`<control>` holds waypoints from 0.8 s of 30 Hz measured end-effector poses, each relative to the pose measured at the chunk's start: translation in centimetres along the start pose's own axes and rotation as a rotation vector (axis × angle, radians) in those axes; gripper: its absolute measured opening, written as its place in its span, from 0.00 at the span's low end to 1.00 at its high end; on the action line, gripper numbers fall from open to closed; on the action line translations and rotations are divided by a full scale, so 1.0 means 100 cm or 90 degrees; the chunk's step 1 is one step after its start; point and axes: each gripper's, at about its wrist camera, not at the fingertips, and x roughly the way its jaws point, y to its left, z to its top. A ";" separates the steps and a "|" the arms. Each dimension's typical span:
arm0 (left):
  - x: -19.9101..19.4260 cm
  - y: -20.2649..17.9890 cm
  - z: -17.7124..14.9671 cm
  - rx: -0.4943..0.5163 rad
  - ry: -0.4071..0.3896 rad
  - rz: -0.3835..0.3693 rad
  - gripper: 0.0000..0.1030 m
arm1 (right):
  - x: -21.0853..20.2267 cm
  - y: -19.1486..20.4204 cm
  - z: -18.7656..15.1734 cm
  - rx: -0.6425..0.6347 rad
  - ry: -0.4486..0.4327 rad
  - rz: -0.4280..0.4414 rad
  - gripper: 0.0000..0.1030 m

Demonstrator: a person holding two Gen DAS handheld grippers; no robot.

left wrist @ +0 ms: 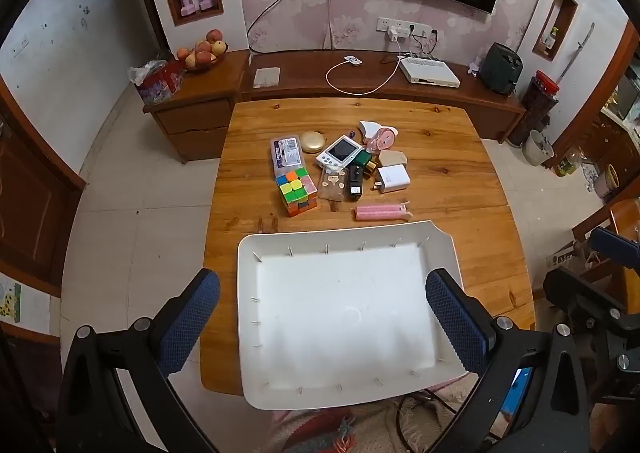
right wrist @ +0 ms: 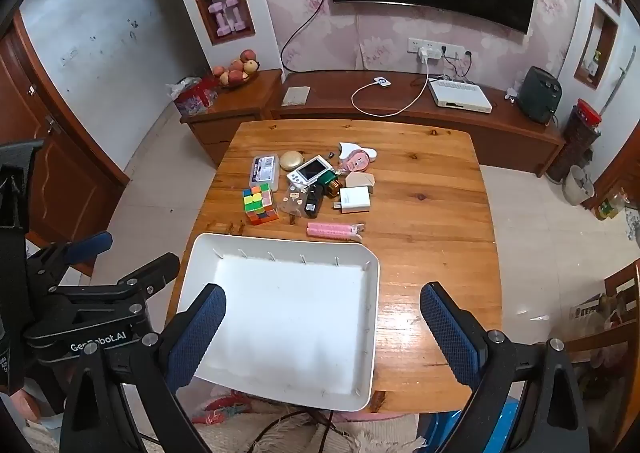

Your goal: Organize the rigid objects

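A white tray (left wrist: 444,249) lies empty at the near edge of a wooden table (left wrist: 460,157); the same tray (right wrist: 374,293) and table (right wrist: 440,213) appear in the right wrist view. Beyond it sits a cluster of small items: a colour cube (left wrist: 297,191), a clear case (left wrist: 287,154), a gold compact (left wrist: 312,141), a white handheld console (left wrist: 339,153), a white charger (left wrist: 393,179) and a pink roll (left wrist: 380,212). My left gripper (left wrist: 323,329) hangs open above the tray, nothing between its fingers. My right gripper (right wrist: 322,333) is open over the tray's right edge, also empty.
A low wooden TV cabinet (left wrist: 380,89) runs behind the table with a white set-top box (left wrist: 430,71) and a cable. A fruit bowl (left wrist: 202,51) stands on a side cabinet at left. A fringed rug (right wrist: 280,429) lies below the table's near edge.
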 end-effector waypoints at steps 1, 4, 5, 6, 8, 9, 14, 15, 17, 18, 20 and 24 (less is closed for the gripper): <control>0.000 0.000 0.000 0.000 -0.001 0.001 0.99 | 0.000 0.000 0.000 0.001 0.004 -0.001 0.95; 0.000 0.000 0.000 -0.001 -0.002 0.002 0.99 | 0.000 0.002 0.001 -0.003 0.007 -0.007 0.95; 0.001 0.000 0.000 -0.002 -0.002 0.001 0.99 | 0.000 0.002 0.001 -0.006 0.007 -0.008 0.95; 0.002 0.000 0.000 -0.003 -0.002 0.001 0.99 | 0.002 0.003 0.000 -0.008 0.008 -0.009 0.95; 0.001 0.000 0.000 -0.001 -0.003 0.003 0.99 | 0.005 0.004 -0.003 -0.009 0.007 -0.009 0.95; 0.001 0.000 0.000 -0.001 -0.003 0.002 0.99 | 0.005 0.004 -0.004 -0.010 0.006 -0.009 0.95; -0.001 0.000 0.001 -0.001 -0.004 0.002 0.99 | 0.004 0.005 -0.004 -0.006 -0.001 -0.007 0.95; -0.001 0.000 0.001 -0.001 -0.004 0.002 0.99 | 0.002 0.004 -0.003 -0.005 -0.002 -0.007 0.95; -0.001 0.000 0.002 -0.001 -0.005 0.002 0.99 | 0.001 0.003 -0.003 -0.005 -0.002 -0.008 0.95; 0.000 0.004 0.003 -0.001 -0.005 0.002 0.99 | 0.000 0.003 -0.002 -0.005 -0.002 -0.007 0.95; 0.000 0.004 0.003 -0.001 -0.005 0.002 0.99 | 0.001 0.003 -0.002 -0.004 -0.002 -0.006 0.95; 0.002 0.007 0.004 -0.002 -0.005 0.002 0.99 | 0.003 0.001 -0.002 0.000 0.000 -0.002 0.95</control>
